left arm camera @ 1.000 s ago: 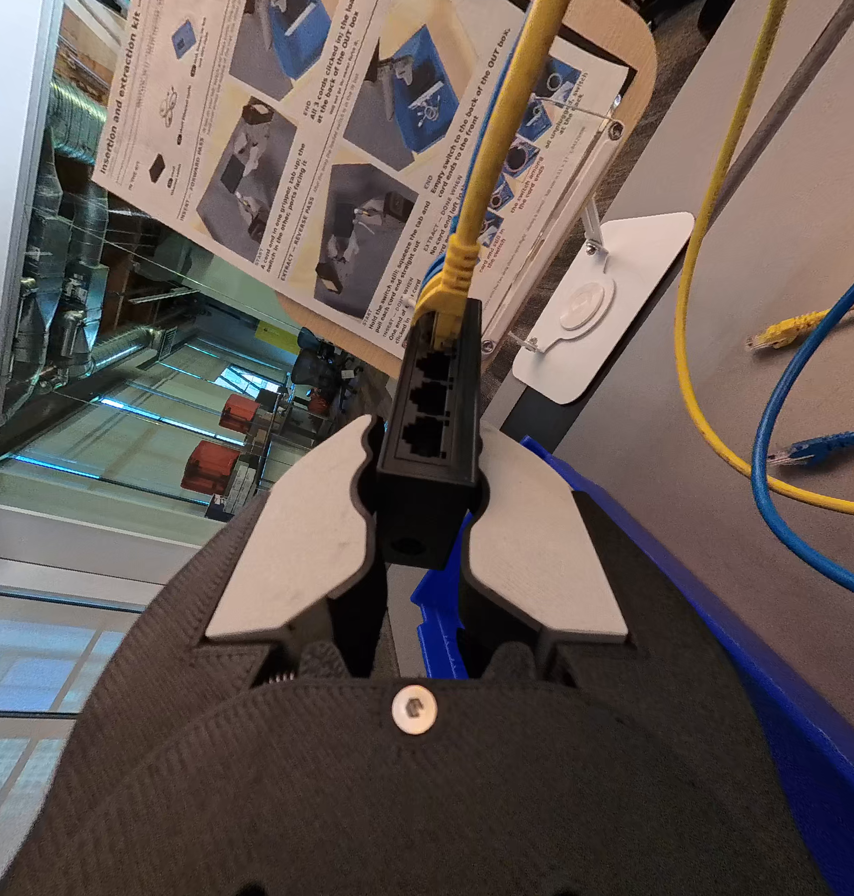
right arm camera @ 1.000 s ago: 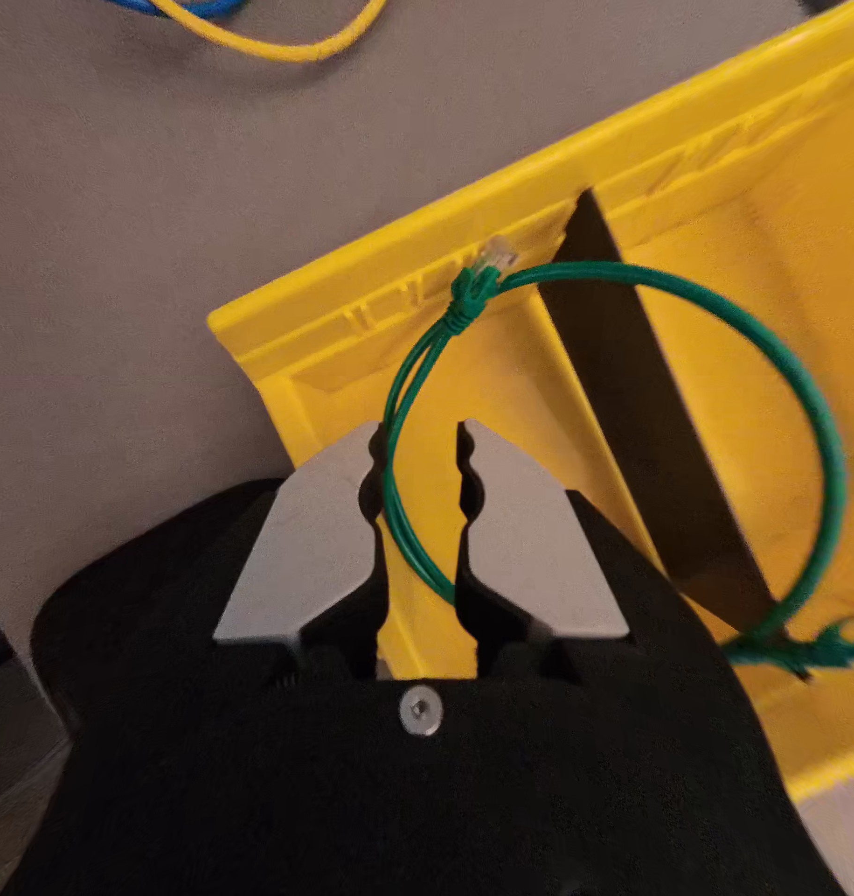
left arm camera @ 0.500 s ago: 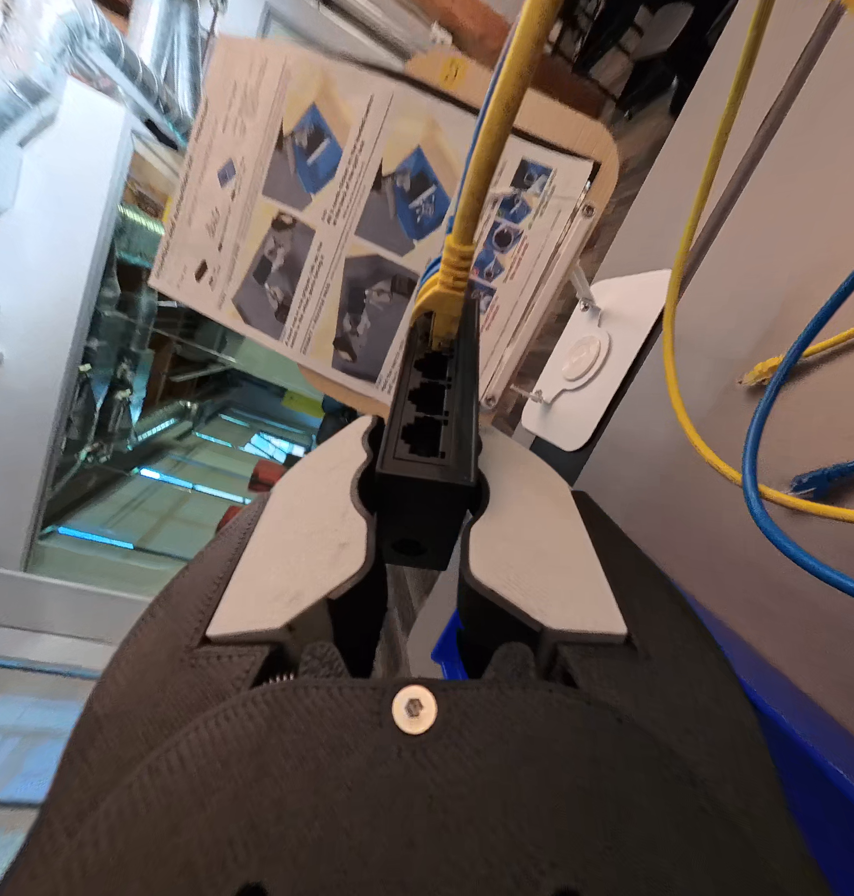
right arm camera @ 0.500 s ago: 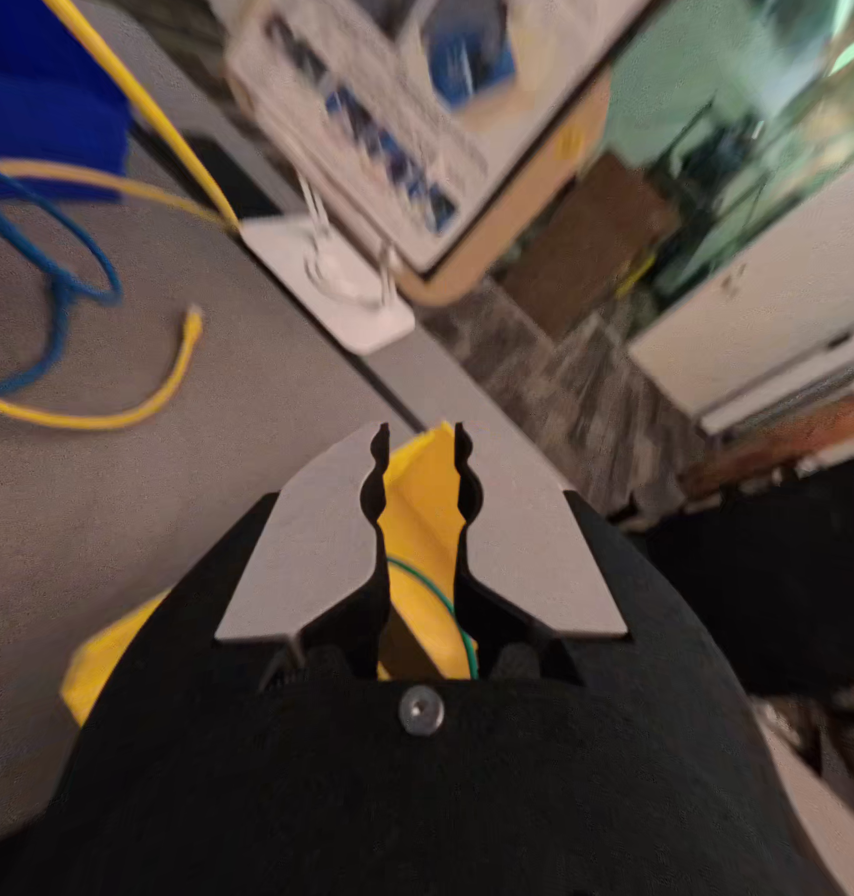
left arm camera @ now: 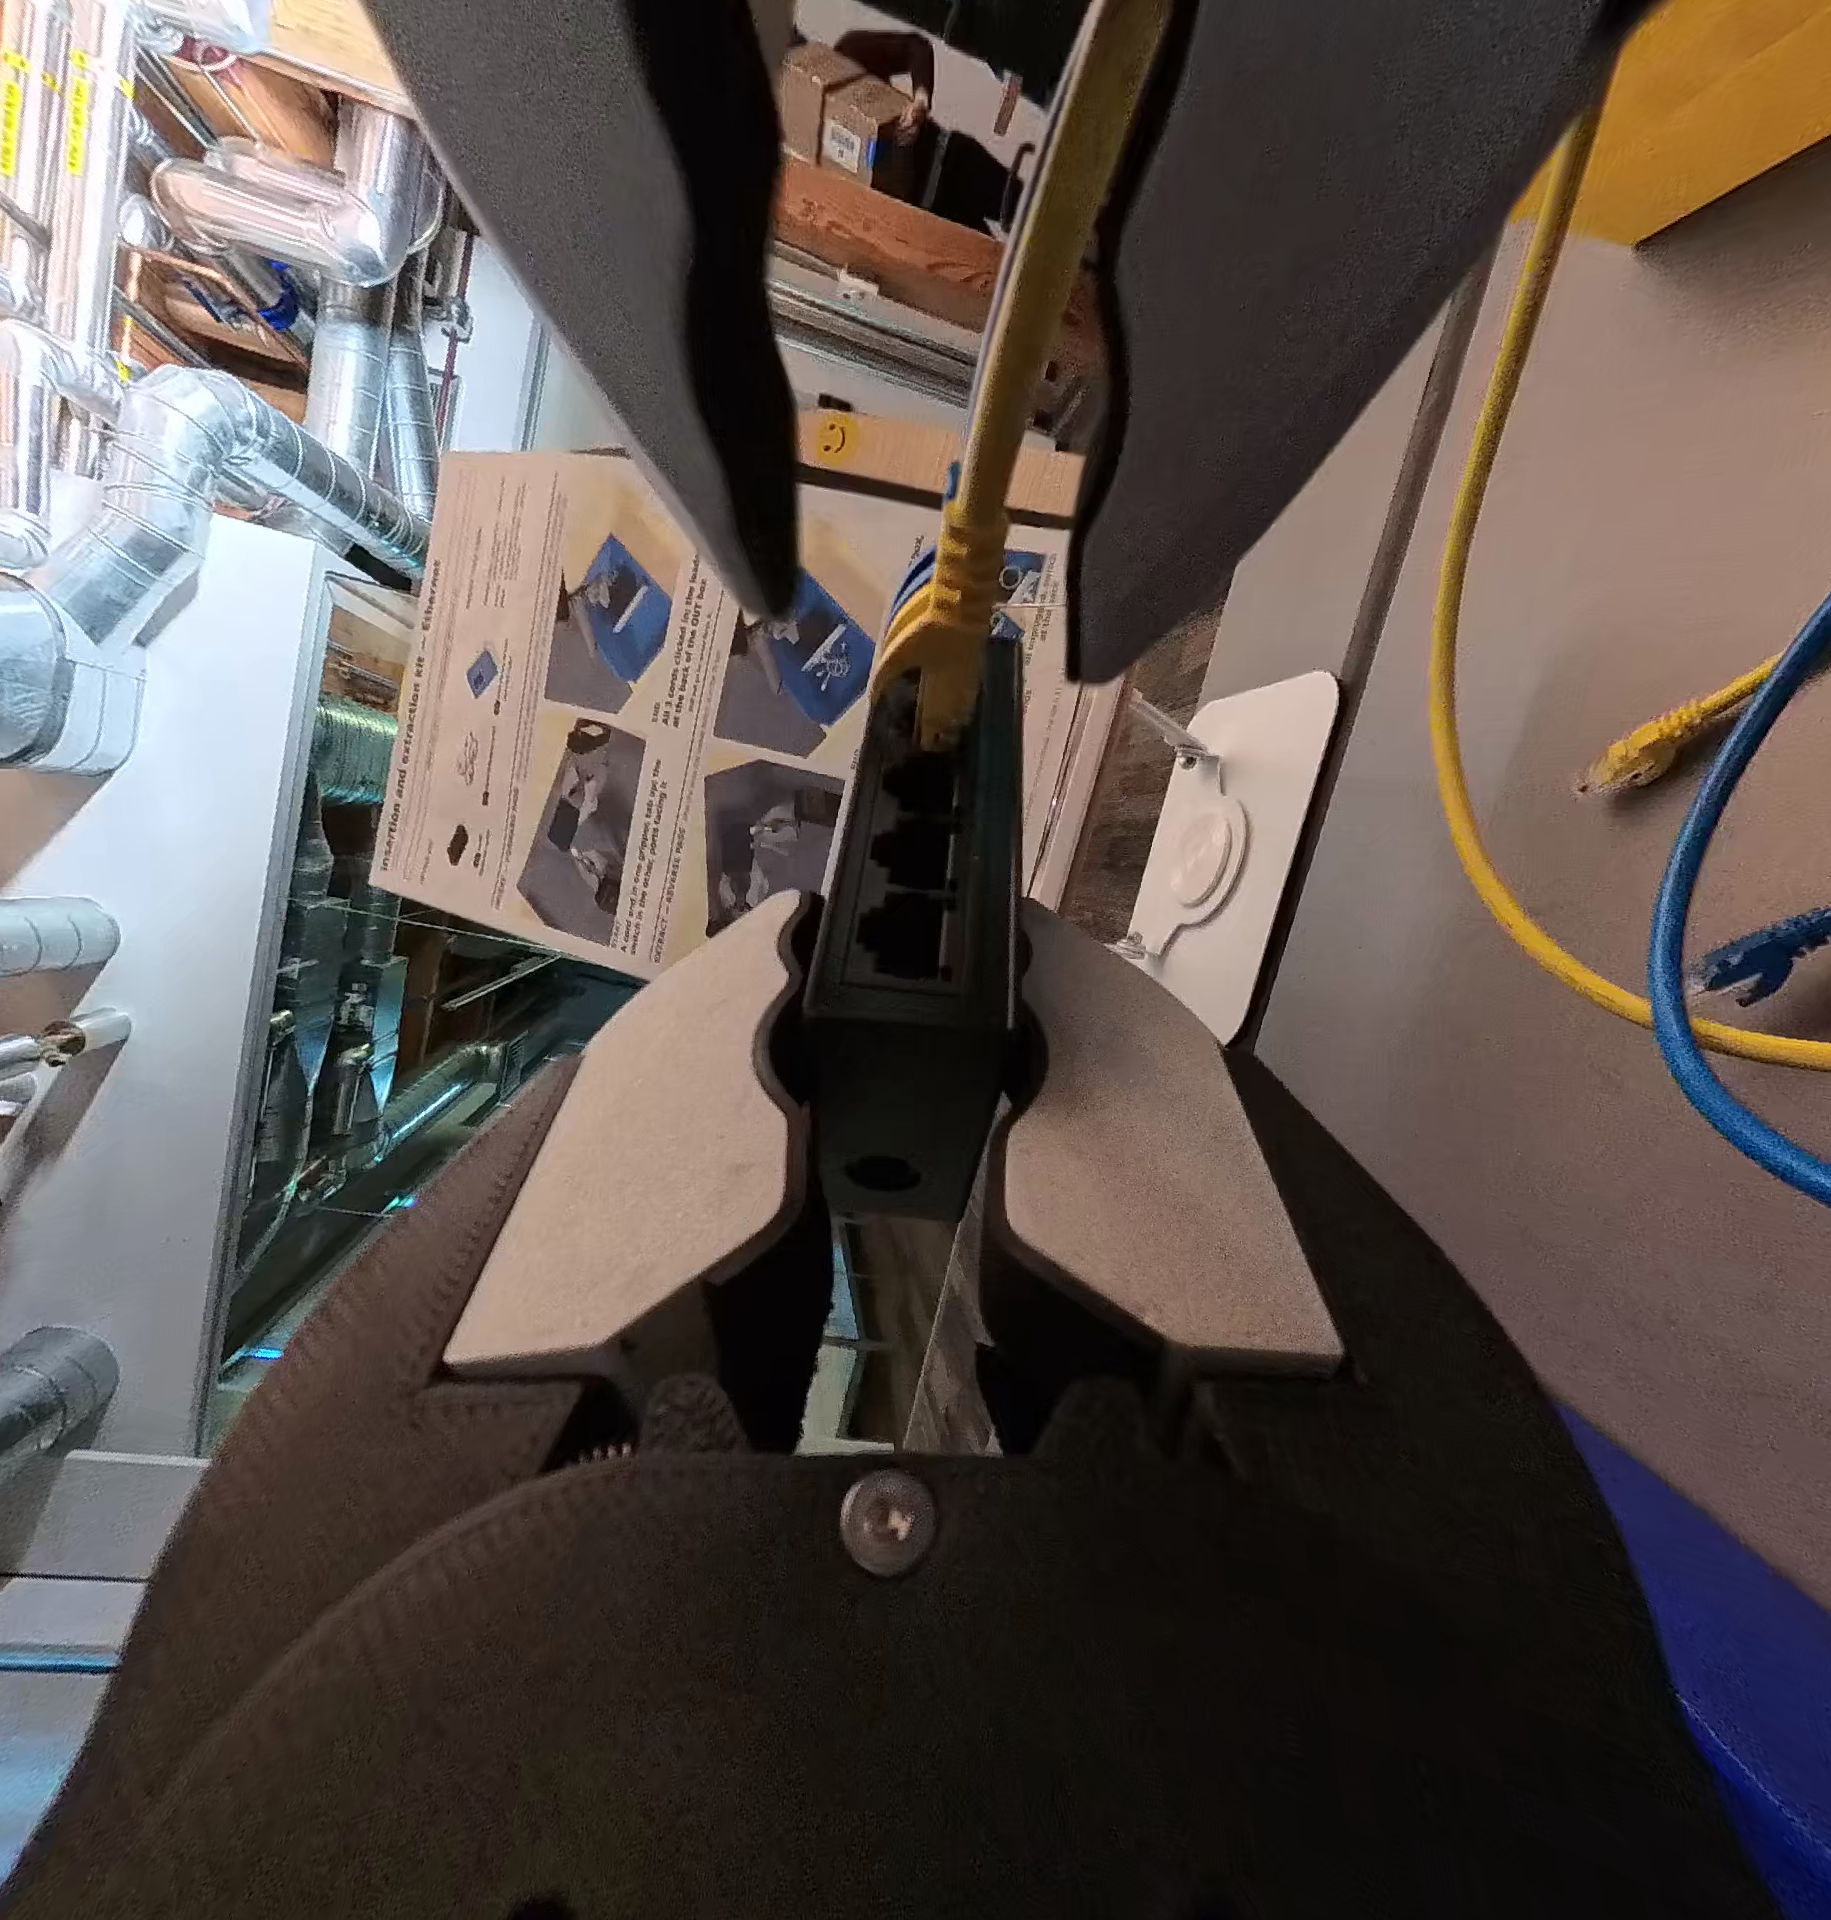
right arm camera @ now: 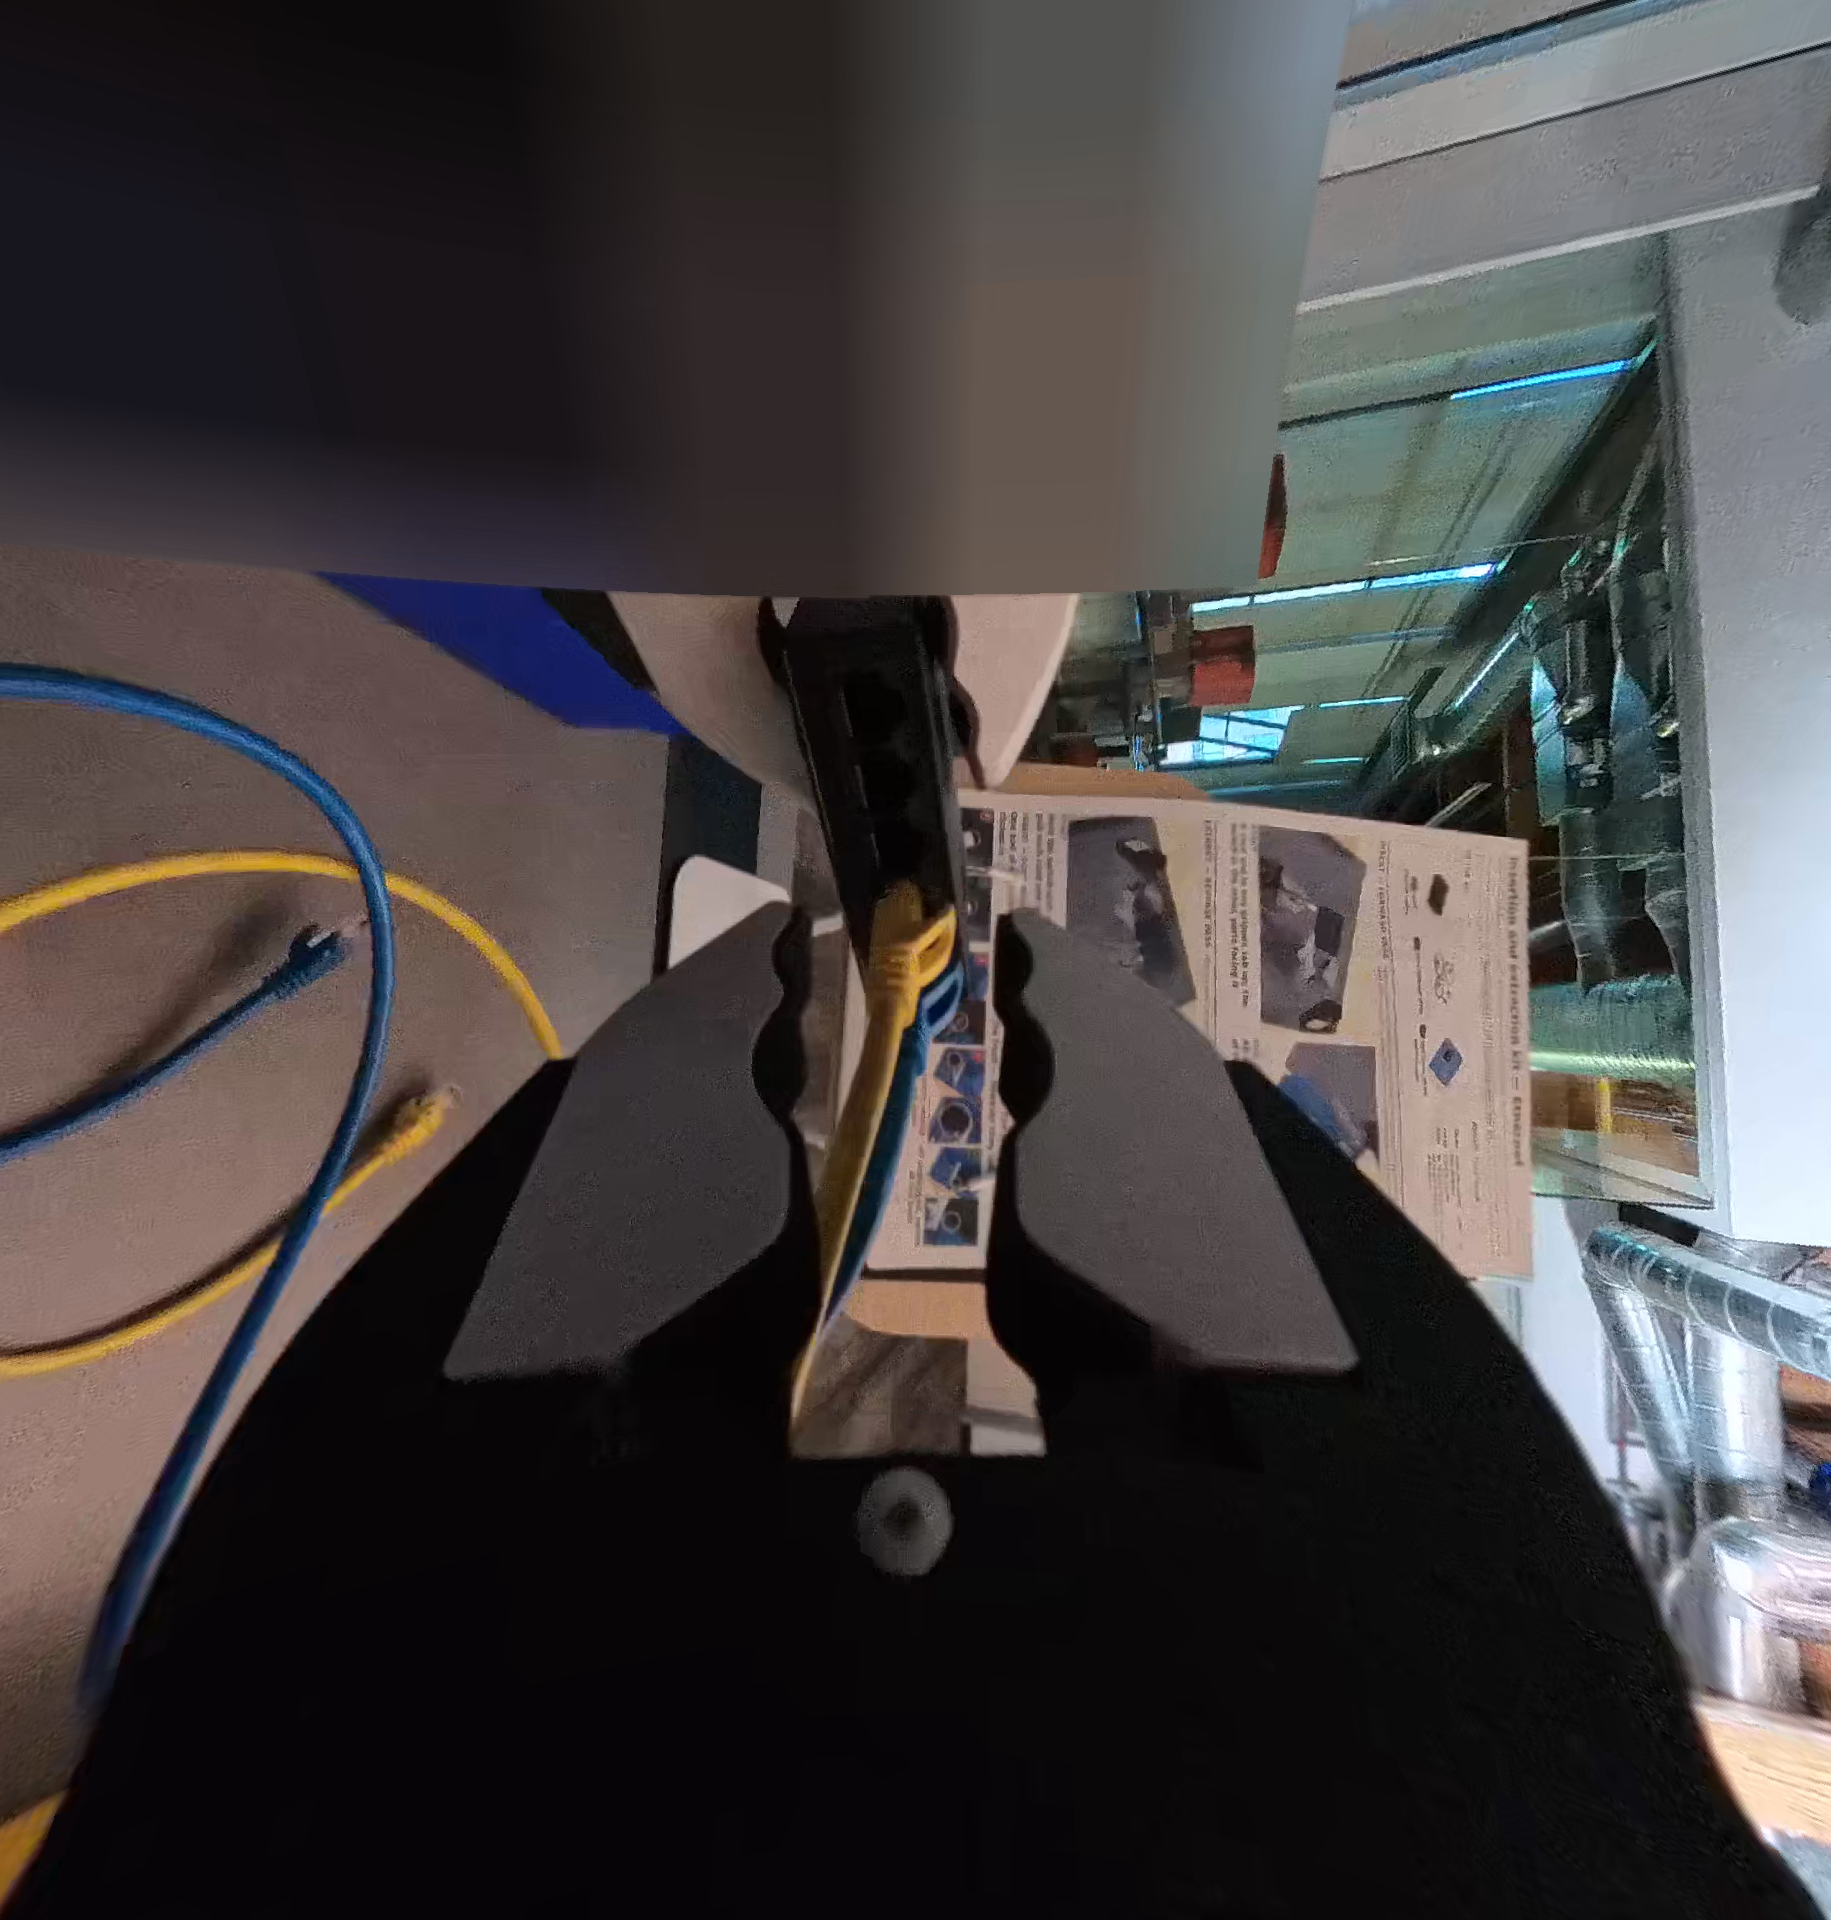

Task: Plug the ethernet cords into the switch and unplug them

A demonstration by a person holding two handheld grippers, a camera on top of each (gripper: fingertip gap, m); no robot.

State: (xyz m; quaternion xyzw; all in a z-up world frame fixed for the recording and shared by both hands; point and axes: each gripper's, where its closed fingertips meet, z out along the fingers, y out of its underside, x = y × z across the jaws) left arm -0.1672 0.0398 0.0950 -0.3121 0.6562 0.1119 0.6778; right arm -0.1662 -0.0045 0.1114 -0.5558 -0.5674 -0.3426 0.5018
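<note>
My left gripper (left arm camera: 911, 935) is shut on a black switch (left arm camera: 916, 1101), held up in the air with its ports facing me. A yellow cord (left arm camera: 952, 644) is plugged into the farthest port, and a blue cord (left arm camera: 906, 608) sits right beside it. The nearer ports look empty. My right gripper (right arm camera: 900, 930) is open, its fingers on either side of the yellow plug (right arm camera: 900, 935) and blue cord (right arm camera: 932, 1003), facing the switch (right arm camera: 875, 758). It also shows at the top of the left wrist view (left arm camera: 932, 634). I cannot tell if its fingers touch the cords.
The loose yellow end (left arm camera: 1638, 758) and loose blue end (left arm camera: 1763, 951) lie on the grey table (left arm camera: 1617, 1299). An instruction sheet (left arm camera: 578, 748) stands on a white base (left arm camera: 1238, 852) at the table edge. A blue bin (left arm camera: 1784, 1683) is at lower right.
My right gripper left the green cord in the yellow bin and swung up to the switch, now straddling the yellow cord. My left gripper tilted up with the switch still held.
</note>
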